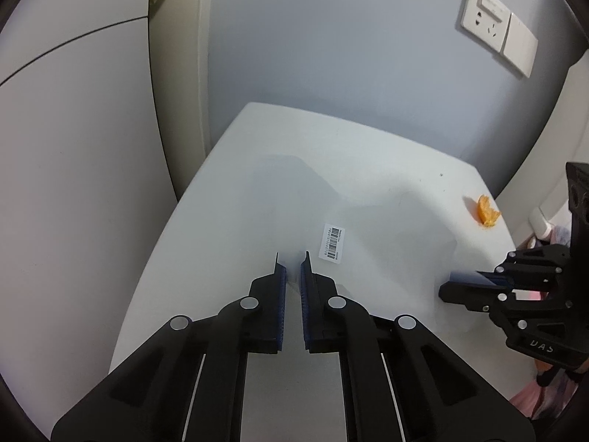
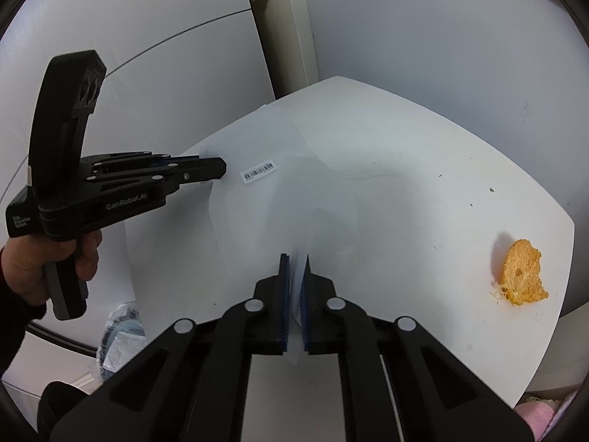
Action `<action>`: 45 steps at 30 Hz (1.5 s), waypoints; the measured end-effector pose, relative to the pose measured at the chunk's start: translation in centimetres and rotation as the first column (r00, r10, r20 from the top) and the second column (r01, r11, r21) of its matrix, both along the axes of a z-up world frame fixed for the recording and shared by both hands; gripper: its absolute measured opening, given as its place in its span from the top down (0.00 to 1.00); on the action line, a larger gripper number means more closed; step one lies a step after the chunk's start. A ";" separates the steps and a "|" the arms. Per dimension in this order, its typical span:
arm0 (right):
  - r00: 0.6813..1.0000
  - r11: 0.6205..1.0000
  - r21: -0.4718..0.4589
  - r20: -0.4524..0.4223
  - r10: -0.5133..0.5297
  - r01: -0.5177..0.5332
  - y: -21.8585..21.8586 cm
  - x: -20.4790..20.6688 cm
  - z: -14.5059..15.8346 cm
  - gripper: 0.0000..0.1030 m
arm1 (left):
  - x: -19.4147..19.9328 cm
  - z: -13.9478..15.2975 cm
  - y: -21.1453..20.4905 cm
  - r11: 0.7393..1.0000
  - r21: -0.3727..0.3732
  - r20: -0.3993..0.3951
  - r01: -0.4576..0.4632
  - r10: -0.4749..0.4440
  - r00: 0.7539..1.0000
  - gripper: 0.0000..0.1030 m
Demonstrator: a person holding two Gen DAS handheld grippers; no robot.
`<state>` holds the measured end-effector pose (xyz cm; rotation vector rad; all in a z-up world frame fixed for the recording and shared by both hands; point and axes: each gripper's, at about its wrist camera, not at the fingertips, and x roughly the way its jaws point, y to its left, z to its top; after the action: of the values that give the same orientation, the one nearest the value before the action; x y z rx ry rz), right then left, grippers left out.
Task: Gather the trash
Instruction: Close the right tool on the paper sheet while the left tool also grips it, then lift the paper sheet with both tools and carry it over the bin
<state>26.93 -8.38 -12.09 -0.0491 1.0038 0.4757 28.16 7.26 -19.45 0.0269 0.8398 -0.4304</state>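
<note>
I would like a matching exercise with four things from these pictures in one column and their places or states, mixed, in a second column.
Things
1. thin clear plastic bag
2. orange fruit peel piece
3. white barcode sticker
4. white wall socket

Places or states
A. lies alone near the white table's right edge
B. on the wall above the table
C. pinched by the left gripper and the right gripper
D. stuck on the bag

Pairs: 1-C, 2-A, 3-D, 4-B
</note>
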 end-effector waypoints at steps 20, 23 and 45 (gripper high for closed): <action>0.990 0.987 0.091 0.055 0.129 -0.133 4.7 -6.6 5.9 0.94 | -10.7 6.9 5.0 0.989 0.004 0.064 -0.148 0.148 0.987 0.94; 0.982 0.978 0.092 0.049 0.184 -0.187 6.9 -8.5 5.9 0.94 | -13.7 6.9 6.8 0.981 0.009 0.061 -0.194 0.193 0.979 0.94; 0.802 0.835 0.032 -0.261 0.537 -0.549 23.1 -18.6 -7.7 0.94 | -31.8 -5.3 19.7 0.836 0.064 -0.178 -0.544 0.546 0.819 0.94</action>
<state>8.33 14.76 -19.75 -0.3323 1.2613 1.0102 -3.65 26.94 -24.73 -0.2475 0.9934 0.1209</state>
